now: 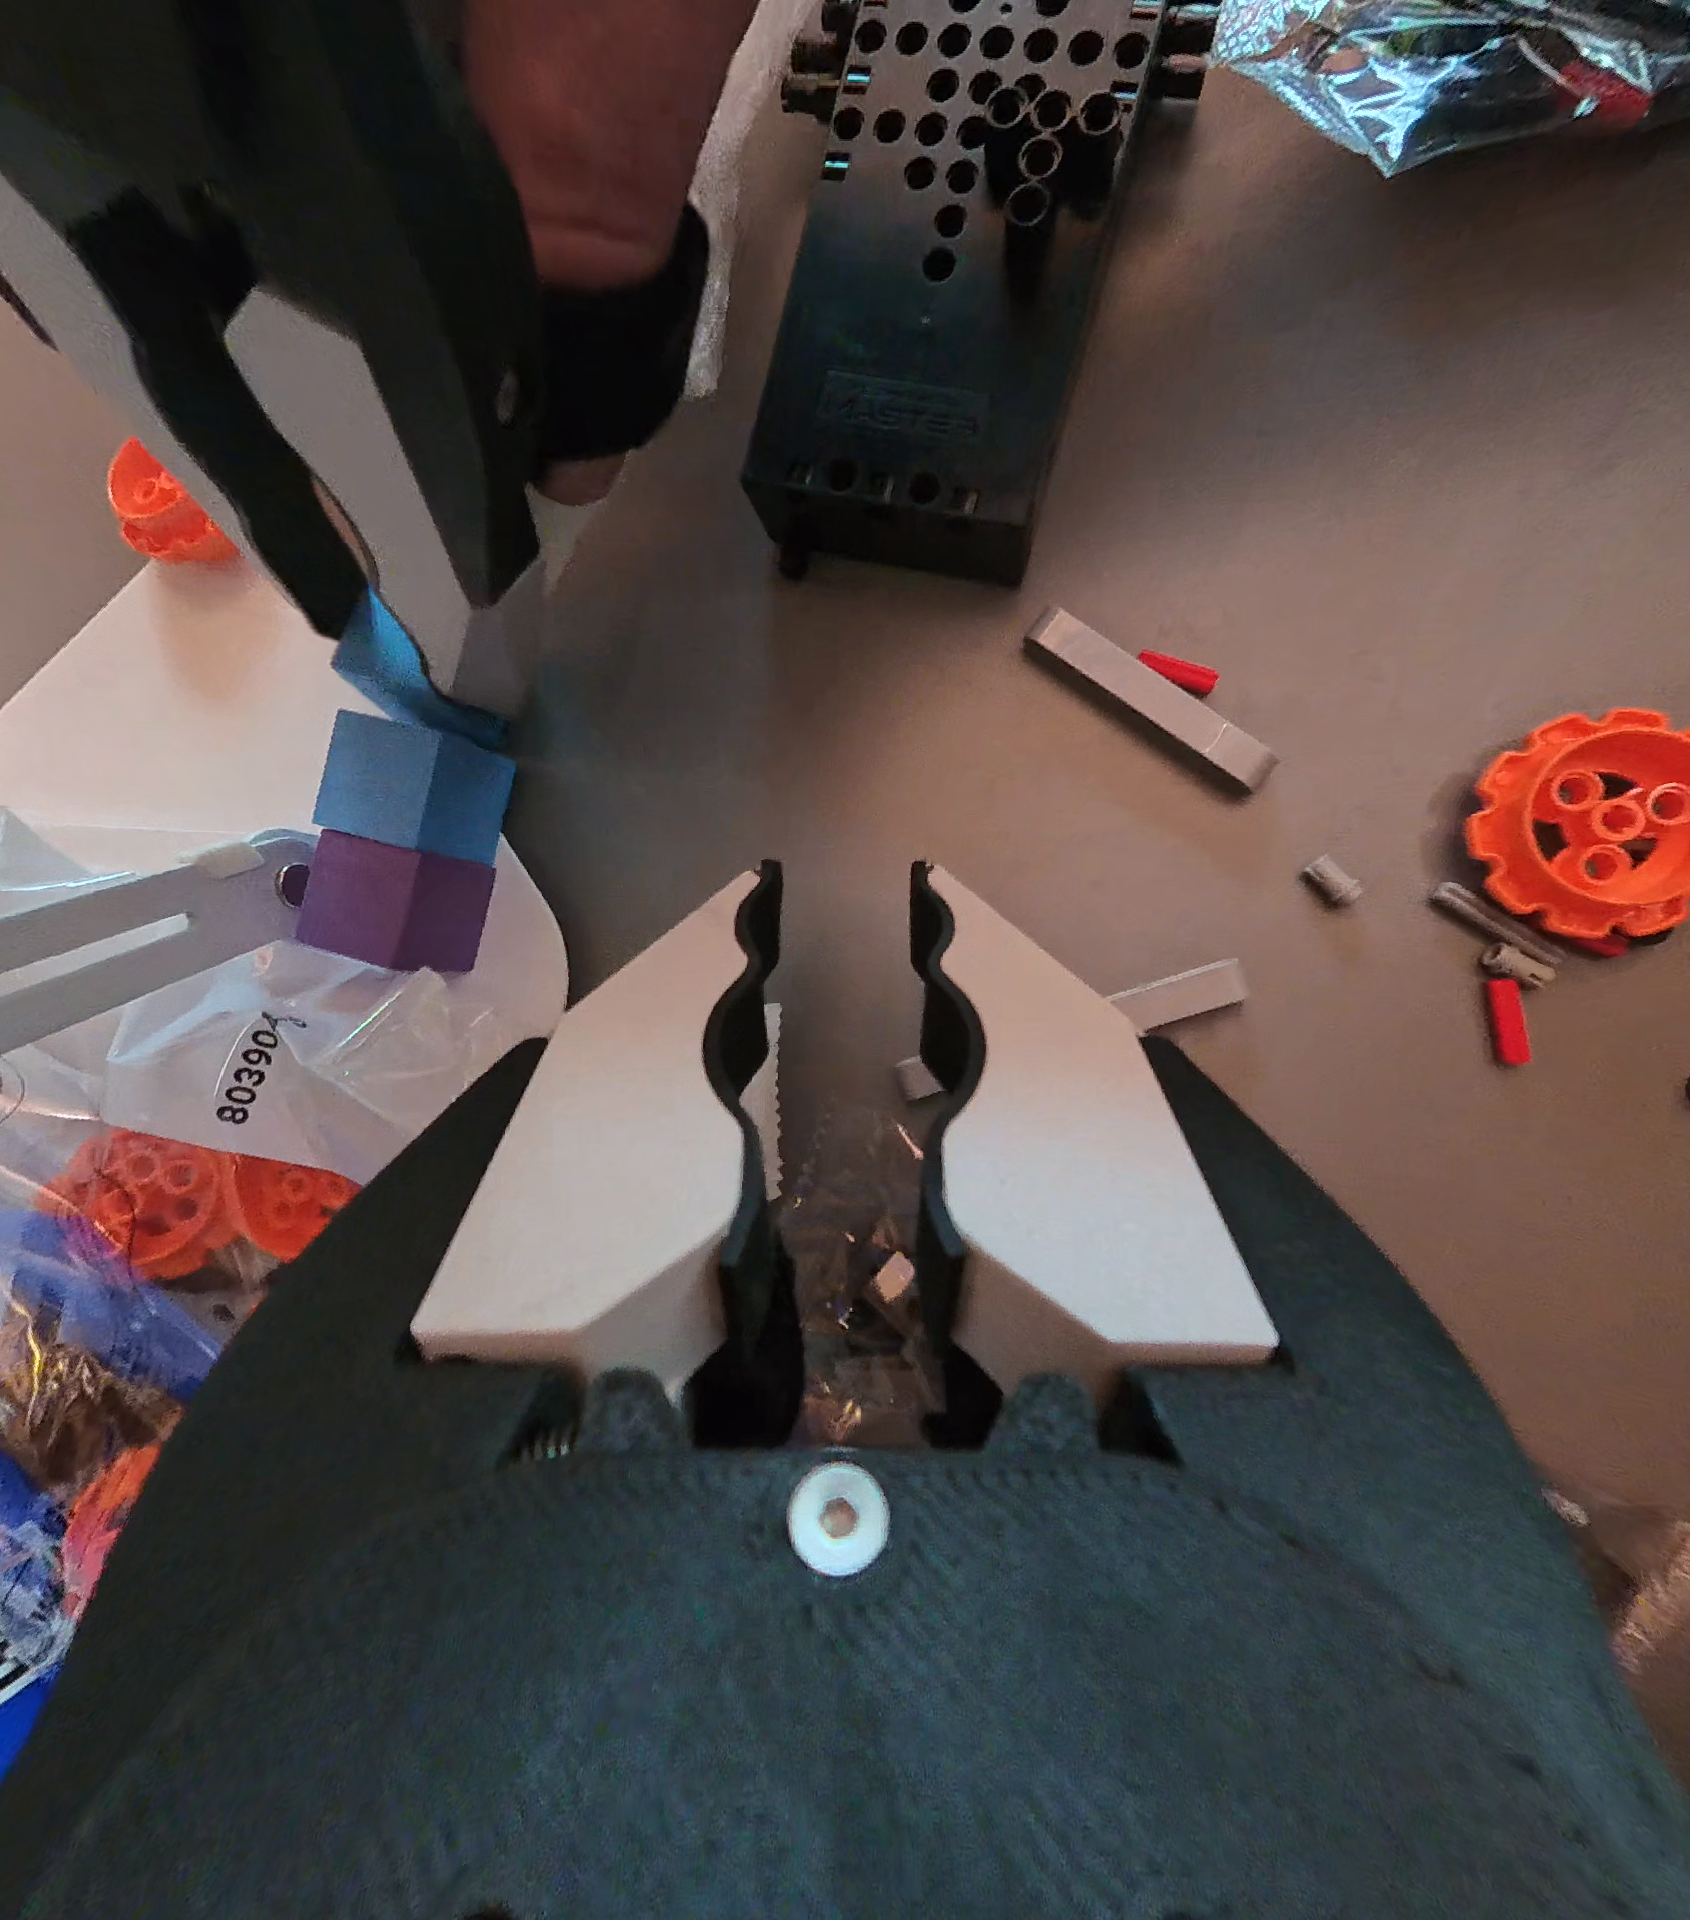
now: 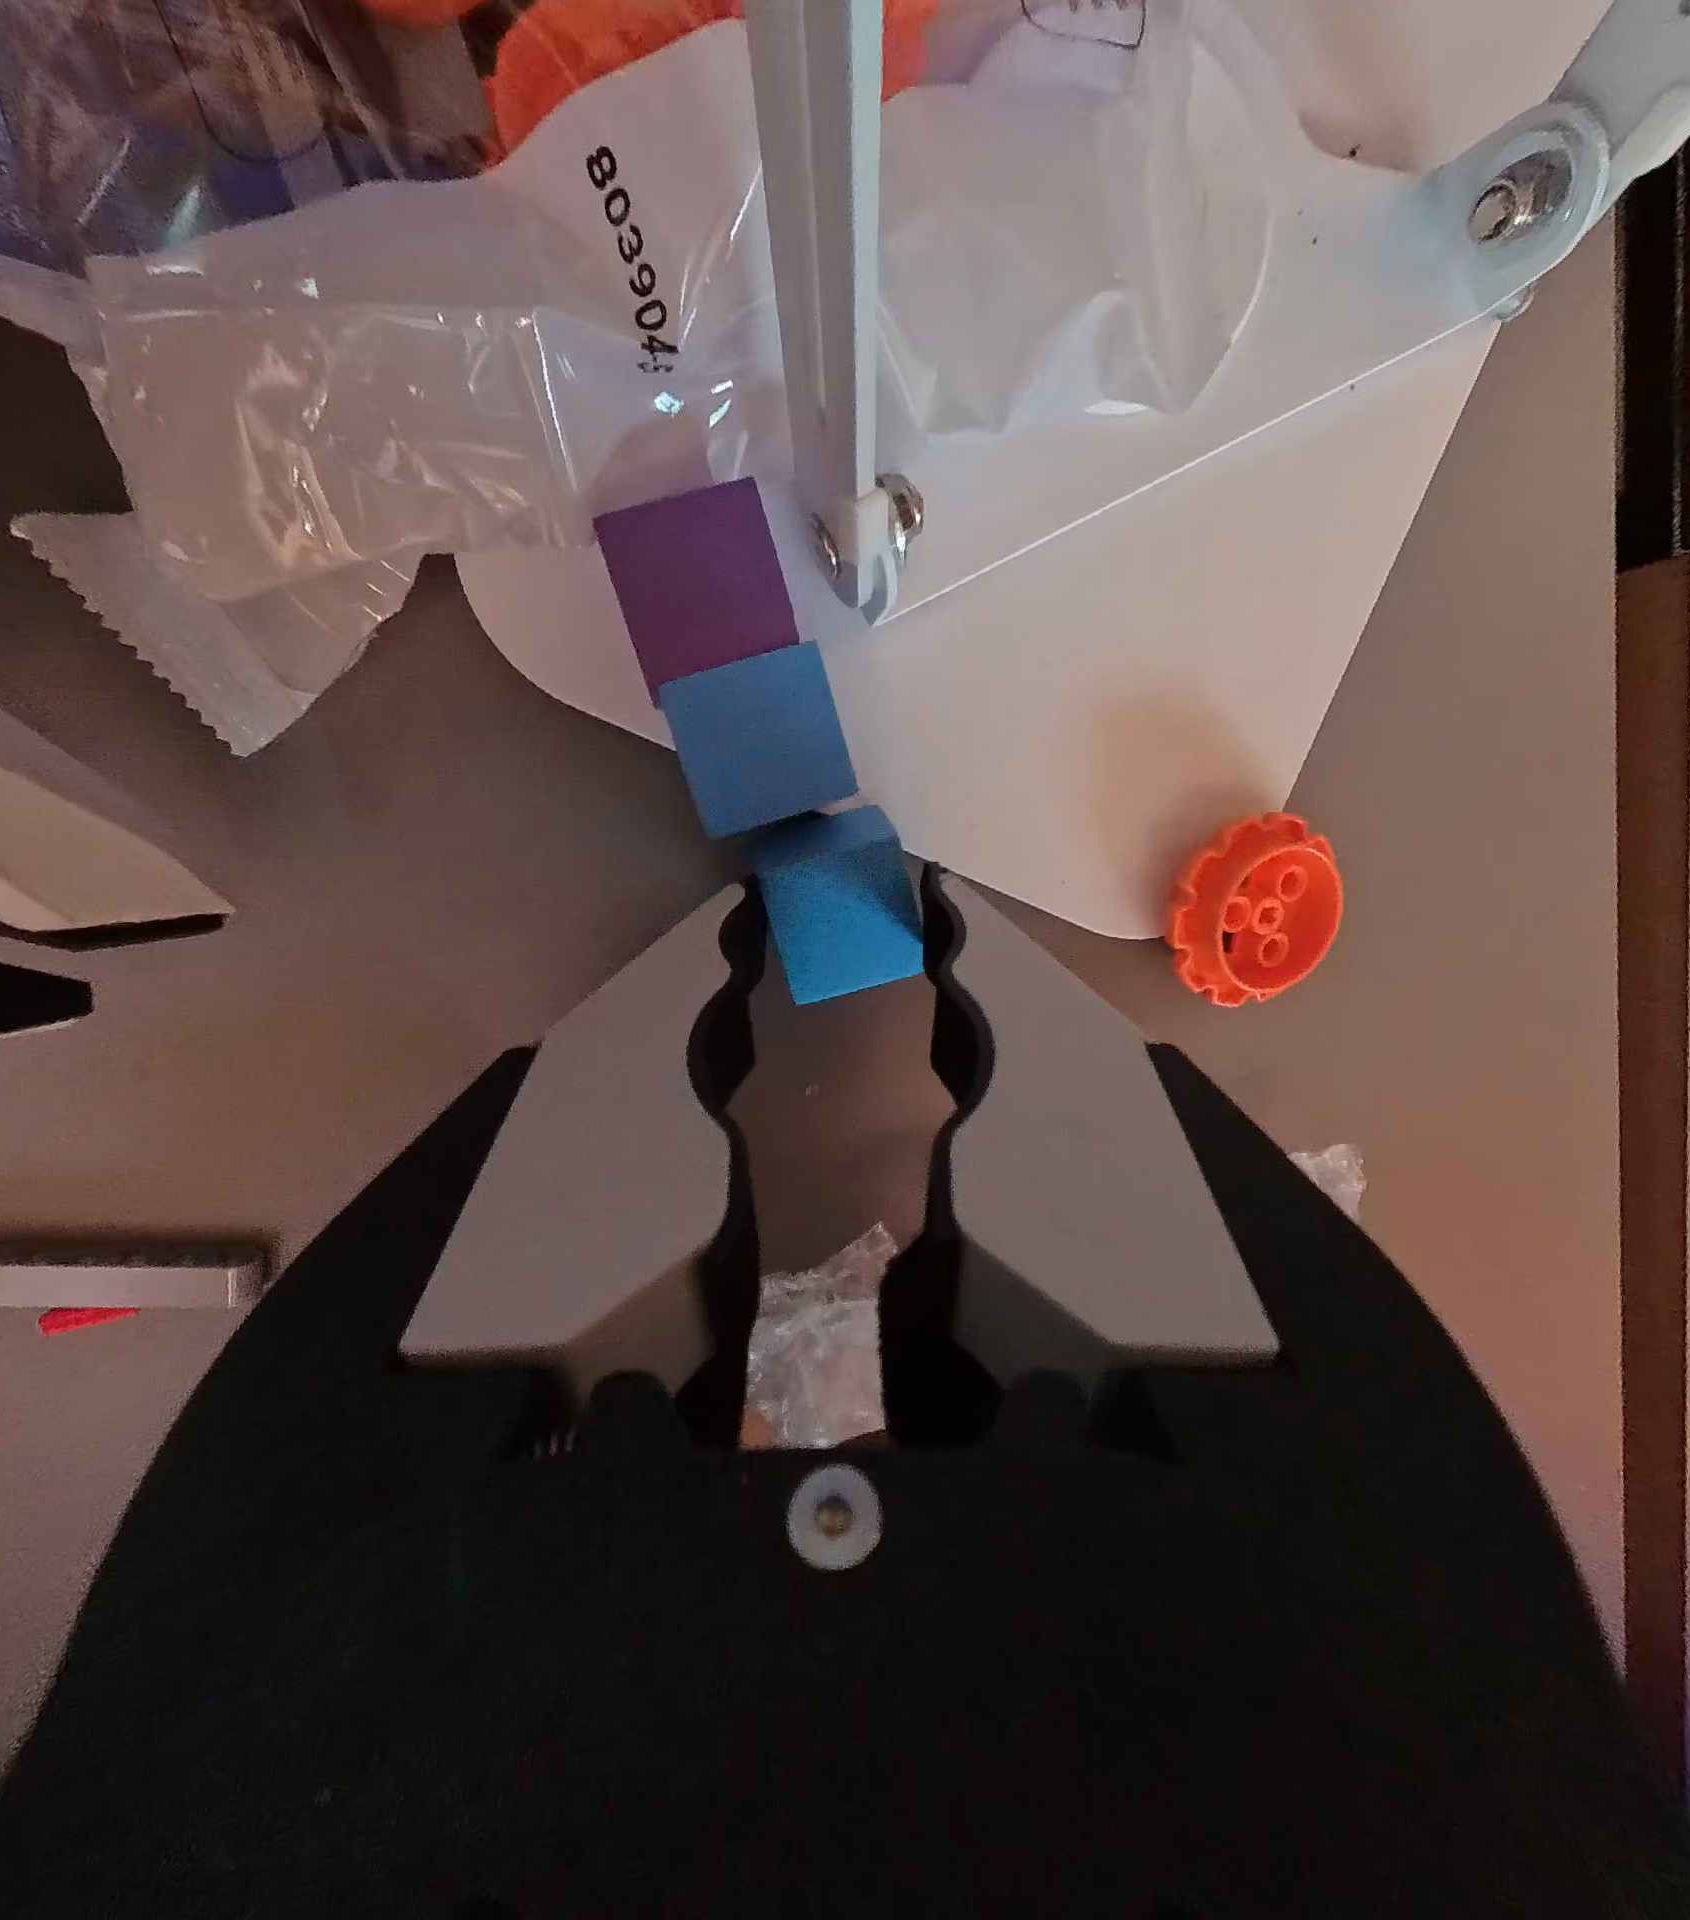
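The right tongs (image 2: 836,914) clench a tilted blue cube (image 2: 841,909) between their tips, its far corner touching a light blue cube (image 2: 758,738) that sits against a purple cube (image 2: 695,587) farther ahead. An orange gear (image 2: 1256,909) lies just to their right on the surface (image 2: 405,831). The left tongs (image 1: 846,883) hang released, gripping nothing, above a crinkled clear bag (image 1: 841,1247).

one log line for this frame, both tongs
right tongs: shut on blue cube | left tongs: open, empty | blue-on-purple stack beside
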The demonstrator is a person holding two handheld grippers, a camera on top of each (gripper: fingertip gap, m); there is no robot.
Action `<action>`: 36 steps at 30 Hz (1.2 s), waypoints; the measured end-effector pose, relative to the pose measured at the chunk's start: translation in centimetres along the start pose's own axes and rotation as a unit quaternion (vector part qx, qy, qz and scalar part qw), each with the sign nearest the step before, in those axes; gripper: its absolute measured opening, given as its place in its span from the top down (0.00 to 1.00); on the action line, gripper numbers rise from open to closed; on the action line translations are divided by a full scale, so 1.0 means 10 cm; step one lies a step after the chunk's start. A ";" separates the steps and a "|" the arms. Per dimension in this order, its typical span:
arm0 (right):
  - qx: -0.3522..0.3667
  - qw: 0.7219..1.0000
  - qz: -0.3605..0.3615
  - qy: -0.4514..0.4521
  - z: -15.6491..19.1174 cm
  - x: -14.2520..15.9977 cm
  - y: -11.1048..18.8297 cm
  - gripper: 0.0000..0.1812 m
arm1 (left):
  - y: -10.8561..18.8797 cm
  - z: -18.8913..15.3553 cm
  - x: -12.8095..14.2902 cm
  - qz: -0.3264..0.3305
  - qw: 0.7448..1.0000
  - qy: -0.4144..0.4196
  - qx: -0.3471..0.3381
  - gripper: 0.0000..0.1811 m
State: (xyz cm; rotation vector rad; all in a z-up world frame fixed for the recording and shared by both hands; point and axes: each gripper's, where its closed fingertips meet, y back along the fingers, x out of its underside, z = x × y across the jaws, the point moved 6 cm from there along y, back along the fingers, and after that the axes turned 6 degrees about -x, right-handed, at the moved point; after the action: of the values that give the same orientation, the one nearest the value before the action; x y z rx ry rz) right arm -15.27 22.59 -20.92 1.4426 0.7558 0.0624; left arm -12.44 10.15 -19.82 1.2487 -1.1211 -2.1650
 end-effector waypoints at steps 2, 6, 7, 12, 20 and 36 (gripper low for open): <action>0.005 1.000 -0.003 -0.001 0.00 -0.01 0.02 0.85 | 0.00 0.00 0.00 0.002 1.000 -0.001 -0.002 0.87; 0.048 0.998 -0.015 0.024 0.04 -0.01 0.17 0.85 | 0.00 0.00 -0.01 0.003 1.000 -0.005 -0.006 0.87; 0.058 0.998 -0.017 0.031 0.06 -0.01 0.22 0.85 | -0.01 -0.01 -0.01 0.003 1.000 -0.007 -0.006 0.87; 0.087 0.994 -0.025 0.055 0.14 0.01 0.44 0.85 | -0.03 -0.02 -0.02 0.007 1.000 -0.011 -0.005 0.87; 0.091 0.995 -0.022 0.030 0.07 0.15 1.21 0.85 | -0.03 -0.02 -0.02 0.006 1.000 -0.011 -0.006 0.87; 0.025 0.997 0.060 -0.048 -0.52 0.65 1.80 0.85 | -0.06 -0.02 0.00 0.011 1.000 -0.011 -0.003 0.87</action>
State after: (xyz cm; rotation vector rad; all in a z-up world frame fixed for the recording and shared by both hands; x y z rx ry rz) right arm -5.74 33.17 -7.14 1.5272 0.5962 0.0662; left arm -12.21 10.44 -20.35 1.2073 -1.1319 -2.1690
